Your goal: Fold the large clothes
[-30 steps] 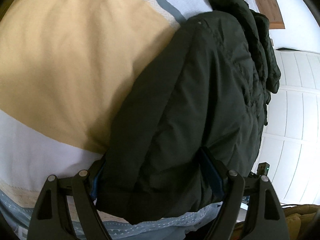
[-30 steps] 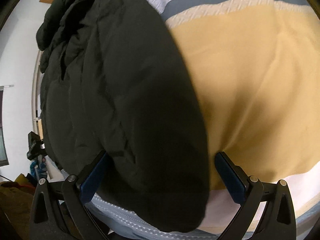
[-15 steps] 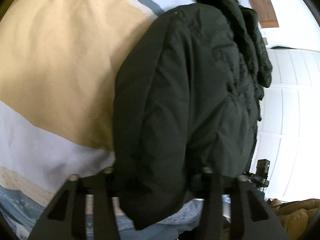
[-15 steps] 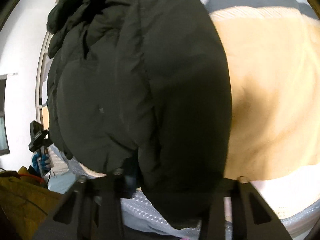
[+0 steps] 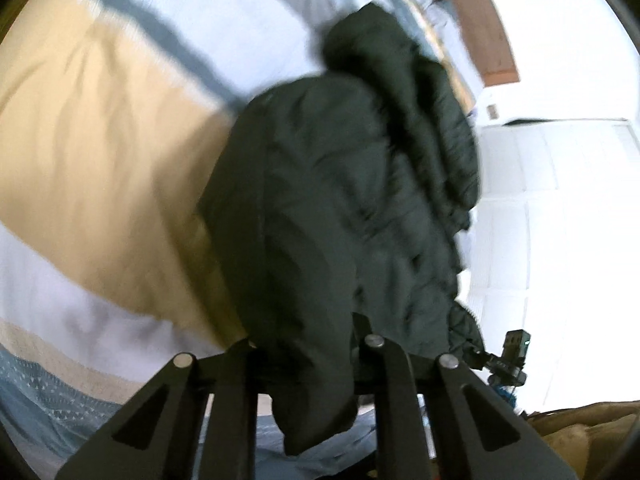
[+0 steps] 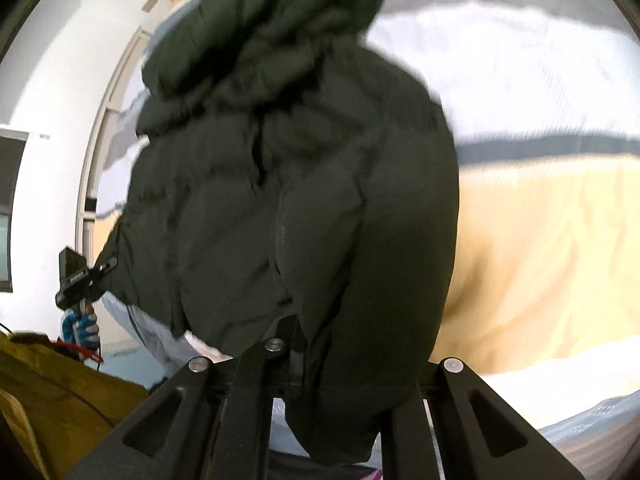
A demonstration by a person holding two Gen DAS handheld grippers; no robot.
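A dark green puffer jacket (image 5: 344, 208) lies on a bed with a striped yellow, white and blue cover (image 5: 100, 152). My left gripper (image 5: 308, 344) is shut on the jacket's near hem, with fabric bunched between its fingers and hanging over the bed's edge. In the right wrist view the same jacket (image 6: 288, 200) fills the middle, its hood at the top. My right gripper (image 6: 340, 356) is shut on the hem at the other side, and the fingertips are hidden in the fabric. Both frames are blurred.
A white wardrobe (image 5: 560, 240) stands to the right in the left wrist view, with a wooden headboard (image 5: 476, 20) at the far end. A mustard garment (image 6: 52, 400) lies at the lower left in the right wrist view. The other gripper (image 6: 76, 276) shows at the jacket's left edge.
Both grippers closed from open onto the jacket's hem. They have since lifted and pulled it, so the jacket has bunched up toward its hood end.
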